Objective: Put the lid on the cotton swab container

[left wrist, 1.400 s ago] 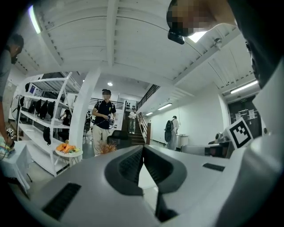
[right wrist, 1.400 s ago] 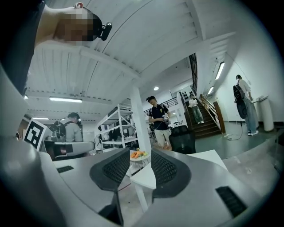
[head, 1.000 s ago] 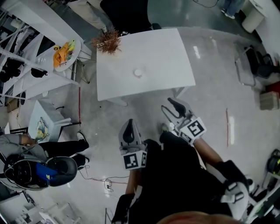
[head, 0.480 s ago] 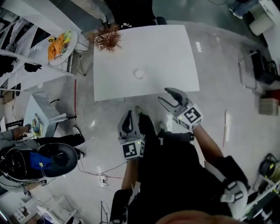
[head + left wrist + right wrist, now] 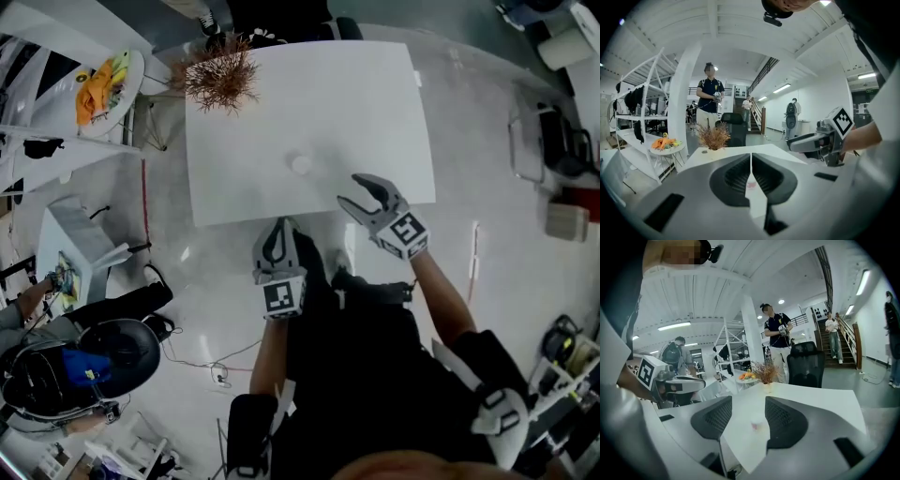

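Note:
A small white cotton swab container (image 5: 300, 164) stands alone near the middle of the white table (image 5: 375, 103). No separate lid shows in any view. My right gripper (image 5: 353, 191) hovers over the table's near edge, its jaws opening with nothing between them. In the right gripper view the container (image 5: 758, 424) stands on the table beyond the gap of that gripper (image 5: 748, 414). My left gripper (image 5: 279, 227) is shut and empty, just short of the table's near edge. A sliver of the container (image 5: 751, 185) shows behind its closed tips (image 5: 751, 164).
A dried plant in a vase (image 5: 217, 79) stands at the table's far left corner. Left of the table are a round side table with orange items (image 5: 98, 80) and white shelving. A black office chair (image 5: 805, 363) and standing people are beyond the table. A seated person (image 5: 66, 366) is at the lower left.
Both grippers have come forward to the table's near edge. The right gripper's jaws have spread wider. The left gripper has stayed shut.

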Tool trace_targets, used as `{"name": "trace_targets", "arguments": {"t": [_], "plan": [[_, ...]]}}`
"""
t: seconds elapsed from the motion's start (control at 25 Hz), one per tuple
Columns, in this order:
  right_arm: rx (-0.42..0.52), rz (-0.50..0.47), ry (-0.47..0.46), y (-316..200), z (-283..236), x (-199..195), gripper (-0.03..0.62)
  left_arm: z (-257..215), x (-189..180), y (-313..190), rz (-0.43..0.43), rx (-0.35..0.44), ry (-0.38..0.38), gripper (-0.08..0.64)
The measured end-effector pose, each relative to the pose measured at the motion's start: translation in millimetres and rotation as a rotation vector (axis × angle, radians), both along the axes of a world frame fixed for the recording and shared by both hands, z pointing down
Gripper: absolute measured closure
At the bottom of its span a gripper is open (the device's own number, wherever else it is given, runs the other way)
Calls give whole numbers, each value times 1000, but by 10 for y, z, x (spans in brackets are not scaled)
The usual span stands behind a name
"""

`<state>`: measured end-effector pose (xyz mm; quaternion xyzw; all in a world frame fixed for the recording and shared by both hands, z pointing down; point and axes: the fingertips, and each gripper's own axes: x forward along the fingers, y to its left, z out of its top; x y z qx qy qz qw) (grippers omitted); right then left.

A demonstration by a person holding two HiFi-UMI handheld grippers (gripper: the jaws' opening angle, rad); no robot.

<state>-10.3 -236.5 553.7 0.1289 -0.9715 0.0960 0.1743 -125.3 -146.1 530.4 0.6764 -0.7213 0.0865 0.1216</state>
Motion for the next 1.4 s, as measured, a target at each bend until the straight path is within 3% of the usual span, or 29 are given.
{"name": "trace_targets", "arguments": {"t": [0.24, 0.36, 0.52, 0.76, 1.08, 1.4], "plan": [[9, -30, 99, -411, 471, -212, 380, 653, -175, -398, 89, -86, 18, 547], [5, -69, 157, -517, 786, -245, 359, 1098, -143, -537, 188, -138, 19, 448], [14, -128, 220, -620, 1128, -292, 351, 1536, -171, -691, 281, -185, 5, 379], [73, -207, 270, -779, 1413, -402, 351, 1966, -157, -986, 403, -246, -97, 326], [154, -338, 344, -796, 1593, -538, 351, 2224, -68, -1290, 559, -293, -164, 308], [190, -361, 326, -818, 1542, -609, 353, 2236, -23, -1389, 604, -281, -223, 330]]}}
